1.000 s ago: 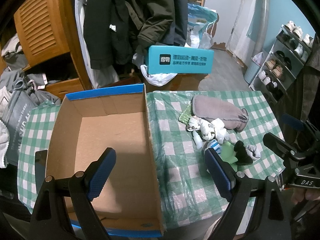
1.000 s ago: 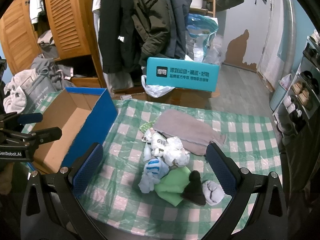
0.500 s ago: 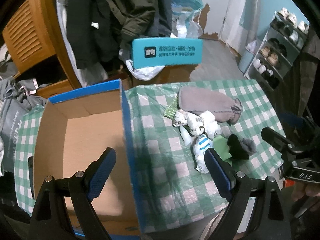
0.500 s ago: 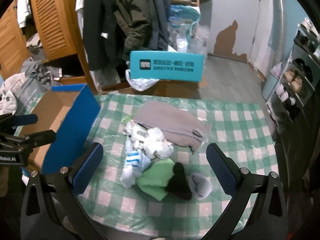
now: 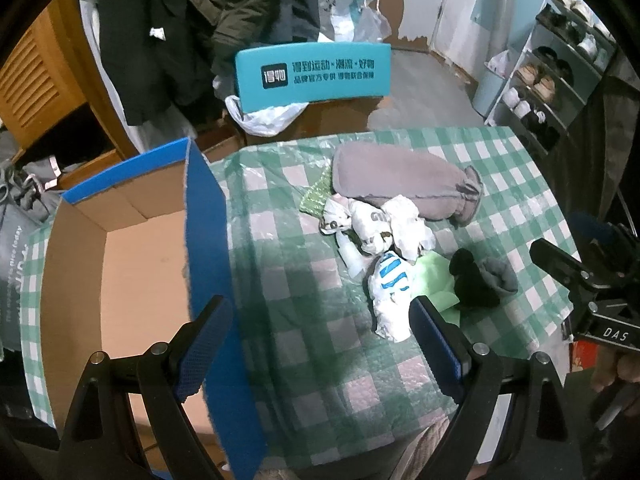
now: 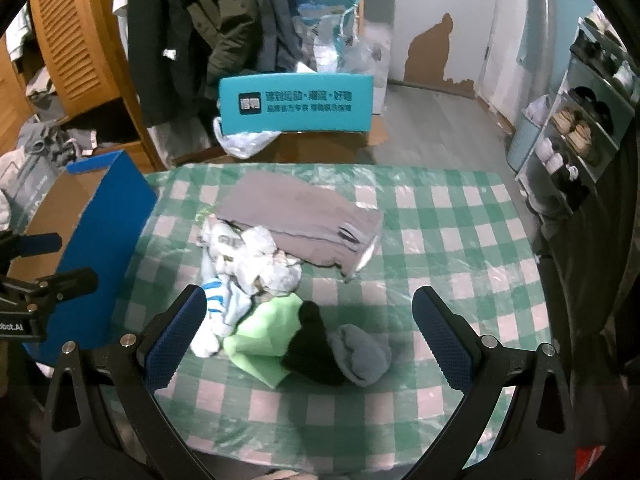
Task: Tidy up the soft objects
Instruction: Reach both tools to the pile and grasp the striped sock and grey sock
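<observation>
A pile of soft items lies mid-table: a folded grey cloth (image 6: 304,216), crumpled white socks (image 6: 256,260), a blue-striped white sock (image 6: 224,308), a green cloth (image 6: 268,336), a black sock (image 6: 316,344) and a grey sock (image 6: 360,352). An open cardboard box with blue sides (image 5: 132,264) stands at the table's left. My left gripper (image 5: 320,348) hovers open over the box's right wall, short of the striped sock (image 5: 390,292). Above the near end of the pile, my right gripper (image 6: 308,336) is open, and its fingers straddle the green cloth and the black and grey socks.
The table (image 6: 440,240) wears a green-checked plastic cover. A teal box (image 6: 296,104) sits behind it beside a white plastic bag (image 6: 244,140). Coats hang at the back, a wooden cabinet (image 6: 72,52) at left, a shoe rack (image 6: 580,128) at right.
Both grippers have shifted to the right and closer to the pile. The left one has moved from over the box interior to over its right wall. Both stay open.
</observation>
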`<state>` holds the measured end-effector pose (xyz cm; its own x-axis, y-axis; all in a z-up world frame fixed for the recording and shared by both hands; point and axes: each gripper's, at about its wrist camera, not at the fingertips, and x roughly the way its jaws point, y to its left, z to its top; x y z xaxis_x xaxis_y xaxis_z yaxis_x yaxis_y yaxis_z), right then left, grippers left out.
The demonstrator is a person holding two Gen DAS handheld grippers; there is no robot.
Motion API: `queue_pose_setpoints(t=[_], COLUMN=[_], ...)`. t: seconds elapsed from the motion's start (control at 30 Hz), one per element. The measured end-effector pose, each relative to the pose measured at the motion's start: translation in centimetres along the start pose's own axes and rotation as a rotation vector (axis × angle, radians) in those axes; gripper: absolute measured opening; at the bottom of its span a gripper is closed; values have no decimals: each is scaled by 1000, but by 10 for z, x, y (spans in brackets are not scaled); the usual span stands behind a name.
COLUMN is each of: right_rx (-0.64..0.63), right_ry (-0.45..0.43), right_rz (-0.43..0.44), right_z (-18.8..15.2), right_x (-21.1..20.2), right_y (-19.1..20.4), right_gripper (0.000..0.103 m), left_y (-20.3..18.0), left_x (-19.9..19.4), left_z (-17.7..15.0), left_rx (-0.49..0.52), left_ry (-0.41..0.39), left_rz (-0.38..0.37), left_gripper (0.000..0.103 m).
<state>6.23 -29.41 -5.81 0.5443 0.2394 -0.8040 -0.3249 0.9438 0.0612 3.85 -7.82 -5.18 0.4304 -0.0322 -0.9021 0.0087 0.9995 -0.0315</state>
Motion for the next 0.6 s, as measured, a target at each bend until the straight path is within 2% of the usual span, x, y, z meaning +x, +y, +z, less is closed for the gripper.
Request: queue_pose_setpoints(t=[0.27, 0.6], right_rx=[18, 89], right_ry=[39, 145], right_rz=[-30, -55], right_z=[-4, -21], right_x=[21, 66], right_y=[-19, -50], right_gripper=[101, 101], left_y=[-13, -29], left_x=[28, 65], left_z=[3, 9], left_rx=[3, -4], left_ry=[54, 124], left_rz=[-11, -27], left_gripper=[92, 92])
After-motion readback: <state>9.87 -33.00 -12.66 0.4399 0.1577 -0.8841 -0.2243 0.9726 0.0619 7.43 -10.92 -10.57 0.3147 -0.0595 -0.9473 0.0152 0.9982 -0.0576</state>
